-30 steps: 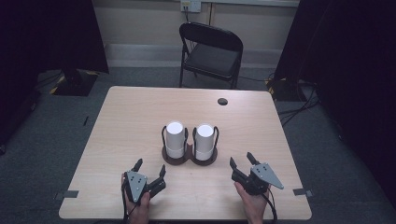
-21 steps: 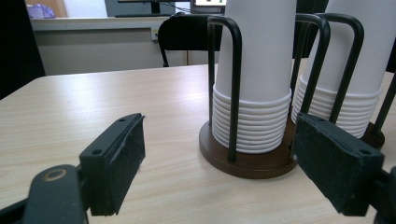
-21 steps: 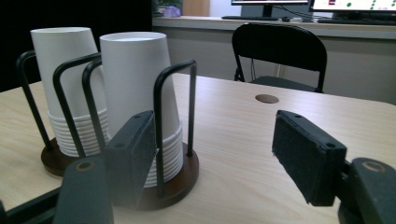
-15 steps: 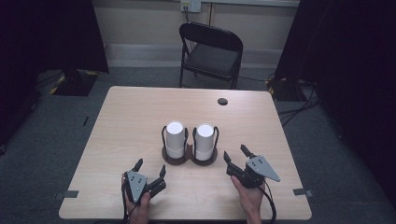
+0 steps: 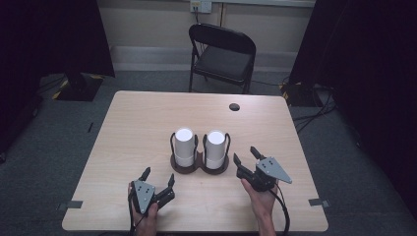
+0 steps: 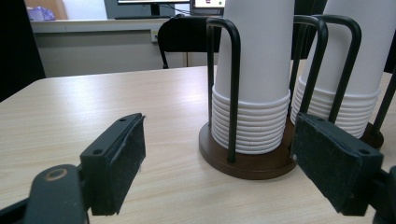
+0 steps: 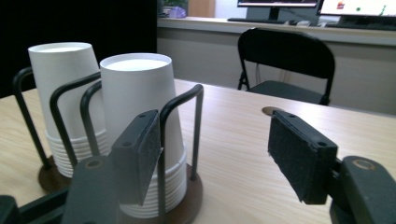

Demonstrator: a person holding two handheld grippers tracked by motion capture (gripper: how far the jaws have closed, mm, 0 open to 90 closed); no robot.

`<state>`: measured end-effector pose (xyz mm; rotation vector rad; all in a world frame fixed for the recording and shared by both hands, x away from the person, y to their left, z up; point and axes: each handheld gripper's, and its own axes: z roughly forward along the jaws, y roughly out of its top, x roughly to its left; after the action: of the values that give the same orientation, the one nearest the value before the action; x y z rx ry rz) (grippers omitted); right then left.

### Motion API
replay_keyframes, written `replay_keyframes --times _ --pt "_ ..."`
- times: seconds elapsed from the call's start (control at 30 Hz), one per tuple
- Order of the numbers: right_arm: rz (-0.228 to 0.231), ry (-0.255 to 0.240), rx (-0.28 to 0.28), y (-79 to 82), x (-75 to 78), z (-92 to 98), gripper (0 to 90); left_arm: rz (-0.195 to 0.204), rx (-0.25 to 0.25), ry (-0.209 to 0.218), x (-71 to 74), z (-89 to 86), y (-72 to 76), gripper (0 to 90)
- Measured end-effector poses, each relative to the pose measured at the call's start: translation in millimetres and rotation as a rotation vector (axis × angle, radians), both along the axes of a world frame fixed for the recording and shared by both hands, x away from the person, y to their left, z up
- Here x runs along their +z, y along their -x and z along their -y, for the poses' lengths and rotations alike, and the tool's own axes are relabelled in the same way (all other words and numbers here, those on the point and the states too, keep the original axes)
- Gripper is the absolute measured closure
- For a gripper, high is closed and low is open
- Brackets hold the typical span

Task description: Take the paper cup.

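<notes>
Progress is judged to be at the approach stage: no cup has been lifted, both stacks sit full in their holder, and gripping and drawing off a cup remain to be done

Table [image 5: 128, 147]: light wood-grain top, with a small dark round grommet [image 5: 234, 106] near its far edge. A black folding chair [image 5: 222, 54] stands behind the far edge

Cup holder [image 5: 199, 166]: twin dark brown round bases, joined, near the table centre, each with upright black wire loops [image 6: 224, 84] around its stack. The holder lies between the two grippers and slightly beyond them

Left cup stack [image 5: 184, 146] and right cup stack [image 5: 215, 149]: white paper cups, nested upside down, bases uppermost, rolled rims layered in rings at the bottom [image 6: 250, 123]. The stacks stand side by side, close but apart

Right gripper [image 5: 247, 161]: held near the right cup stack, apart from it, jaws spread wide with nothing between them. In the right gripper view, the right stack [image 7: 140, 116] stands just ahead, partly behind one pad

Left gripper [image 5: 158, 175]: held near the table's front edge, short of the holder, jaws spread wide and empty. In the left gripper view the pads [image 6: 116, 163] frame the left base
</notes>
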<state>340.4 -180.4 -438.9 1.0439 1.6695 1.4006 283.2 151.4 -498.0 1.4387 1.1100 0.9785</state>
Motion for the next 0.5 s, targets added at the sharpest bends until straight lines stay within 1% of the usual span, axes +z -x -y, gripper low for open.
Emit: replay_keyframes --times 0.03,0.07,0.1,0.17,0.2,0.27,0.33,0.37,0.47,0.5 --pt "0.000 0.000 0.000 0.0 0.0 0.0 33.2 0.000 0.000 0.000 0.0 0.0 0.0 17.7" --pt "-0.005 -0.017 0.022 -2.8 1.2 -1.1 31.0 0.000 0.000 0.000 0.0 -0.1 0.0 17.7" --pt "-0.005 -0.017 0.022 -2.8 1.2 -1.1 31.0 0.000 0.000 0.000 0.0 -0.1 0.0 17.7" --pt "-0.019 -0.038 0.049 -7.4 3.1 -3.2 28.1 0.001 -0.002 0.000 0.0 -0.2 0.1 17.7" --pt "-0.019 -0.038 0.049 -7.4 3.1 -3.2 28.1 0.001 -0.002 0.000 0.0 -0.2 0.1 17.7" --pt "-0.017 -0.041 0.069 -10.6 6.0 -5.8 27.2 0.002 -0.002 0.001 -0.1 -0.2 0.2 17.7" --pt "-0.017 -0.045 0.073 -11.5 7.0 -6.9 26.7 0.002 -0.002 0.001 -0.1 -0.2 0.2 17.7" --pt "-0.023 -0.046 0.087 -13.8 8.8 -9.2 25.8 0.002 -0.002 0.001 -0.1 -0.2 0.2 17.7" --pt "-0.037 -0.044 0.090 -17.0 10.1 -12.7 25.6 0.004 -0.002 -0.001 -0.1 0.1 0.4 17.7" --pt "-0.032 -0.050 0.092 -17.9 10.6 -13.7 25.6 0.004 -0.002 -0.001 -0.1 0.1 0.4 17.7"
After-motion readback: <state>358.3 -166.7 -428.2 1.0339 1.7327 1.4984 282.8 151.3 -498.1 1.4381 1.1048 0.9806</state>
